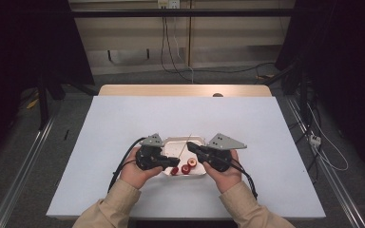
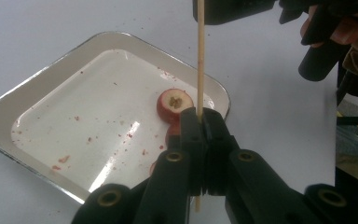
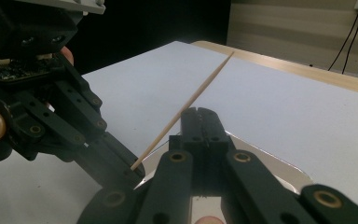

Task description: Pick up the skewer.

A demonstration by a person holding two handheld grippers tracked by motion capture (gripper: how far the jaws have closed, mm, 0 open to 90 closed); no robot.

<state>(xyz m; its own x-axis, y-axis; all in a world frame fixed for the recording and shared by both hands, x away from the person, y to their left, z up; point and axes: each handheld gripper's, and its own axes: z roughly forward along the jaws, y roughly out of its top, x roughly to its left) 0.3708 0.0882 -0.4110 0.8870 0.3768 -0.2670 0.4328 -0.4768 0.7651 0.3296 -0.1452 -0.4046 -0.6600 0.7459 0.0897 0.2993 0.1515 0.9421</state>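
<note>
A thin wooden skewer [image 2: 200, 60] stands nearly upright over a white enamel tray [image 2: 32, 86]. My left gripper [image 2: 199, 112] is shut on its lower part, and a short end pokes out below the jaws. In the tray lies a cut red fruit [image 2: 175, 105] with its seeds showing, and another red piece [image 2: 172, 133] sits partly behind my jaws. In the right gripper view the skewer [image 3: 205, 84] slants up from the left gripper [image 3: 133, 170] and passes just left of my right gripper [image 3: 200, 112], which is shut with nothing seen between its jaws. Both grippers, left [image 1: 176, 162] and right [image 1: 190, 146], hover over the tray [image 1: 197, 138].
The tray's floor is speckled with red crumbs. Three red fruit pieces [image 1: 185, 169] cluster at its near edge. A white mat [image 1: 123, 118] covers the table, with a wooden strip [image 1: 185, 90] at the far edge. Cables [image 1: 171, 57] hang beyond it.
</note>
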